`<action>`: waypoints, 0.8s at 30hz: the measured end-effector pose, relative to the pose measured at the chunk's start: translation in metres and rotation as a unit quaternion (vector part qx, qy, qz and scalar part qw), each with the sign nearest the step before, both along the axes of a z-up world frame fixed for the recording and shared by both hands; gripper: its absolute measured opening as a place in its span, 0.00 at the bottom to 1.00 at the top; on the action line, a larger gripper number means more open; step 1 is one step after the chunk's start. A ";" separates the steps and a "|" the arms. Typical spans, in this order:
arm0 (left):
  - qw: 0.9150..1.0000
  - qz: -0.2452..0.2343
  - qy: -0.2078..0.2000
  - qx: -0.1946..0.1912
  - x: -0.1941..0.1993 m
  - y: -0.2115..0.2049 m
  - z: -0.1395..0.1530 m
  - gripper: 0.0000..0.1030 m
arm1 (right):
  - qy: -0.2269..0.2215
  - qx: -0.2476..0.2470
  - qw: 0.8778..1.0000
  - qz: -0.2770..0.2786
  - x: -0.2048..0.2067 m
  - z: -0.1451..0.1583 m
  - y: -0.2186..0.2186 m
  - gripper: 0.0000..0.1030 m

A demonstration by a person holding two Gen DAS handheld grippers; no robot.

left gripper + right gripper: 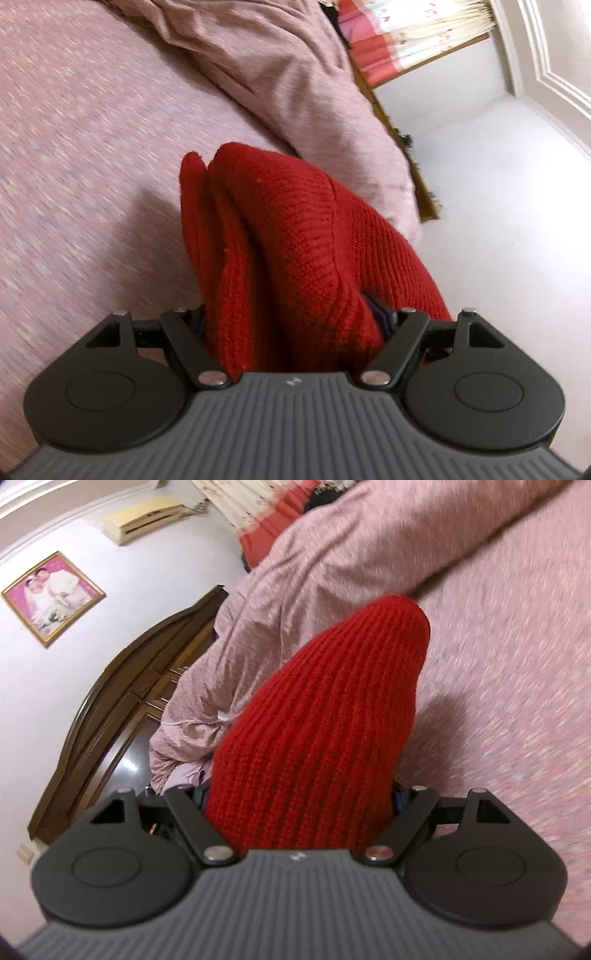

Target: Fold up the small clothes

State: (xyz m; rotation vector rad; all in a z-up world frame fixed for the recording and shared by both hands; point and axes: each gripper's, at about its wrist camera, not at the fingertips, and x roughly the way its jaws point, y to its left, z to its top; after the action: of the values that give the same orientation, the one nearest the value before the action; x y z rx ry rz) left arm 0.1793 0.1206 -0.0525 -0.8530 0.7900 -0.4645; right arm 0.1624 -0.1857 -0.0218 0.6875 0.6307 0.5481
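Note:
A red knitted garment (295, 229) fills the gap of my left gripper (291, 328) and stands up bunched in thick folds above the pink bed sheet (92, 147). The left jaws close in on the folds from both sides, and the fingertips are buried in the knit. In the right wrist view another part of the same red knit (325, 716) rises as a ribbed cone out of my right gripper (299, 805). The wool hides those fingertips too. The cloth is lifted off the sheet (498, 701) and casts a shadow on it.
A crumpled pink quilt (280, 74) (332, 554) lies heaped along the far side of the bed. Beyond it are a dark wooden headboard (122, 709), a white wall (498, 221) with a framed photo (51, 598), an air conditioner (144, 518) and curtains (406, 33).

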 end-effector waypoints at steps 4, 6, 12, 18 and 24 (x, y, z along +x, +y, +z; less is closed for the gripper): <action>1.000 -0.021 -0.008 -0.006 -0.014 -0.042 0.007 0.77 | -0.009 -0.013 1.000 -0.006 -0.017 0.010 -0.038 0.81; 0.999 -0.034 -0.010 -0.001 -0.018 -0.063 0.007 0.77 | -0.007 -0.011 1.000 -0.012 -0.023 0.007 -0.056 0.81; 0.997 -0.072 0.007 0.024 -0.008 -0.113 -0.014 0.77 | 0.004 -0.010 0.999 -0.034 -0.031 -0.027 -0.101 0.81; 0.989 -0.109 -0.001 0.103 -0.001 -0.143 -0.047 0.77 | 0.026 -0.064 0.996 -0.058 -0.036 -0.069 -0.114 0.81; 0.983 -0.120 -0.021 0.137 -0.015 -0.138 -0.036 0.77 | -0.004 -0.110 0.990 -0.084 -0.058 -0.061 -0.109 0.84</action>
State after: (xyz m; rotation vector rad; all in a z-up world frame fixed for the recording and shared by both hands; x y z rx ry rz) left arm 0.1638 -0.0170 -0.0881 -0.4925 0.8996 -0.5689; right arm 0.1046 -0.2946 -0.0827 0.5236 0.6096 0.3178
